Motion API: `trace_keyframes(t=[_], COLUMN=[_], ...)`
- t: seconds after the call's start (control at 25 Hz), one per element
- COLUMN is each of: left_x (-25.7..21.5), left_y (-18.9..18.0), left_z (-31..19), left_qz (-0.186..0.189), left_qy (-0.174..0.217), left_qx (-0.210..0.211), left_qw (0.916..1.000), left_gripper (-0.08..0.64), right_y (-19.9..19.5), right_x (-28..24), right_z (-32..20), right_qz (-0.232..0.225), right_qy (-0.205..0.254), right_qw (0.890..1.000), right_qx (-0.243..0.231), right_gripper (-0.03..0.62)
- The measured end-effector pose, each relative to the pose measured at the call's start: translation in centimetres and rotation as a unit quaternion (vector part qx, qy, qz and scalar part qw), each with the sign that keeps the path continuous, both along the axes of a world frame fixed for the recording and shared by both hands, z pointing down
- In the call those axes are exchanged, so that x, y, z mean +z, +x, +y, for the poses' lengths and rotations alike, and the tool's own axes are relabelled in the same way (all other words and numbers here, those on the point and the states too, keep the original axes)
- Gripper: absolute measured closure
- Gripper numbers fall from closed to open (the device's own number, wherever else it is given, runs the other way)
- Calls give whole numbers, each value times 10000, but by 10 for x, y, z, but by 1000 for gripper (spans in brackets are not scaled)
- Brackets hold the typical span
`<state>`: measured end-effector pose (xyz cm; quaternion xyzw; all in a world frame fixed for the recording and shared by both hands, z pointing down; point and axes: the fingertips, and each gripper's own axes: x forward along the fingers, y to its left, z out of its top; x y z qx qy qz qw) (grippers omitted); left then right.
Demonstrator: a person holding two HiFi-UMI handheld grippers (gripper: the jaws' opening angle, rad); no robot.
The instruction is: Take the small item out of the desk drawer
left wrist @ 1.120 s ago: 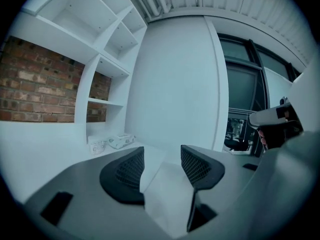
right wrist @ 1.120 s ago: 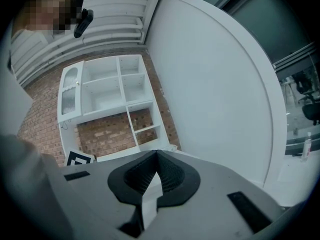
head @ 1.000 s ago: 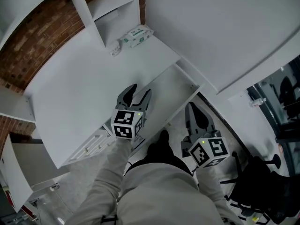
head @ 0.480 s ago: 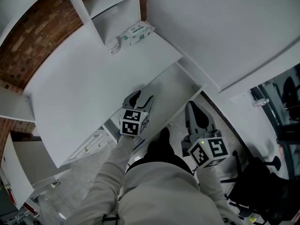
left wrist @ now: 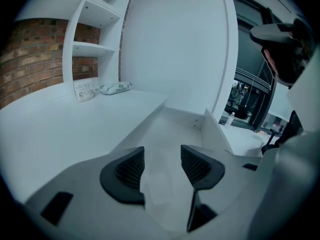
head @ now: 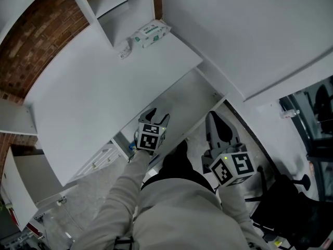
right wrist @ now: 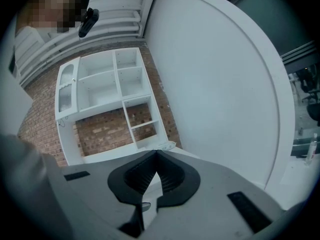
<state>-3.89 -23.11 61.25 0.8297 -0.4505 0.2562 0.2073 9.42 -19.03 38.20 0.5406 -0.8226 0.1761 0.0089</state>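
Observation:
The white desk (head: 88,92) has its drawer (head: 193,94) pulled out under the right end. The drawer's pale floor (left wrist: 172,126) looks bare, and I see no small item in it. My left gripper (head: 156,119) hovers over the drawer's near part. Its jaws (left wrist: 162,166) stand open with nothing between the black ribbed pads (left wrist: 129,170). My right gripper (head: 218,123) hangs to the right of the drawer, outside it. In the right gripper view it (right wrist: 156,153) is shut, its tips touching with nothing in them, and it looks up at the shelves.
A pack of wipes (head: 151,34) and a small card (head: 124,51) lie at the desk's back by the white shelf unit (head: 117,12). A low drawer cabinet (head: 99,163) stands under the desk's left. A black office chair (head: 291,202) is at the right.
My left gripper has drawn back toward the person, from above the desk edge to the drawer's near part. The right gripper has stayed put.

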Motion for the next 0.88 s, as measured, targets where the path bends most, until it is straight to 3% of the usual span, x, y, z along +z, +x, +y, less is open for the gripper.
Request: trace_keyframes(t=[0.44, 0.88], left_x=[73, 115], left_y=[0, -1], left_z=[6, 9], left_qz=[-167, -335], left_qy=[-883, -1561], left_qx=[-165, -261], left_qw=[9958, 9868], left_gripper=[311, 305], right_y=[3, 10], right_x=[10, 19], right_z=[-14, -26], right_qz=[35, 23], right_qy=[-165, -292], right_qw=[9998, 9996], right_qx=[-48, -38], right_gripper=[565, 565])
